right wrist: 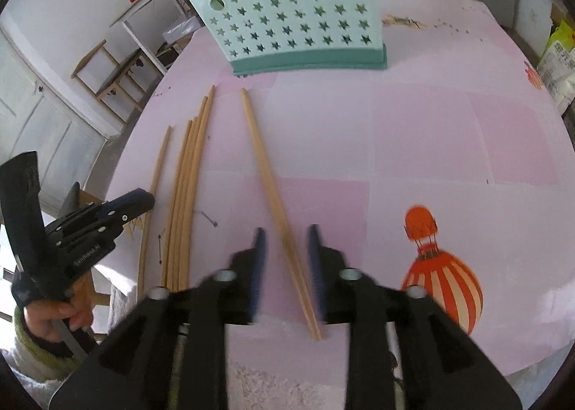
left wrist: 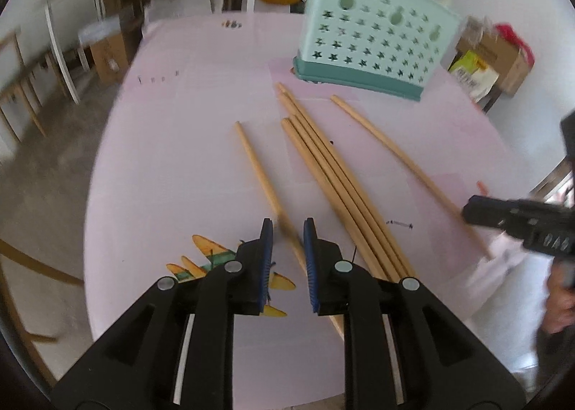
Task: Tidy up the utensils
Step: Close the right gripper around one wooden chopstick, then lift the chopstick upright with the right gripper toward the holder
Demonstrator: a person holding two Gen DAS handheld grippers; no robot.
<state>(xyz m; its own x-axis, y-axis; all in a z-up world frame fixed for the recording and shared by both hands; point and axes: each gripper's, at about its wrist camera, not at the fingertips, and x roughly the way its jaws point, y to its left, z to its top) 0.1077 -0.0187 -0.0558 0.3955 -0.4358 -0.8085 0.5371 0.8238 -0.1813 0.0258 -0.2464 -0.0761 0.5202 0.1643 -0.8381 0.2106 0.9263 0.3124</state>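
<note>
Your left gripper (left wrist: pixel 287 226) hangs over the pink surface (left wrist: pixel 179 158) with its jaws released, a lone wooden chopstick (left wrist: pixel 257 169) lying between them, untouched; its lower part is blurred. Only the left wrist view shows the printed airplane (left wrist: pixel 210 255) beneath that gripper. To the right lies a bundle of four chopsticks (left wrist: pixel 334 187) pressed side by side, then another single chopstick (right wrist: pixel 266 172), which sits between the parted, released jaws of your right gripper (right wrist: pixel 285 235). All the sticks are pale, round and tapered, tips pointing toward the mint star-punched utensil holder (right wrist: pixel 287 14) standing upright at the far side. Only the right wrist view shows the orange striped balloon print (right wrist: pixel 442 284).
</note>
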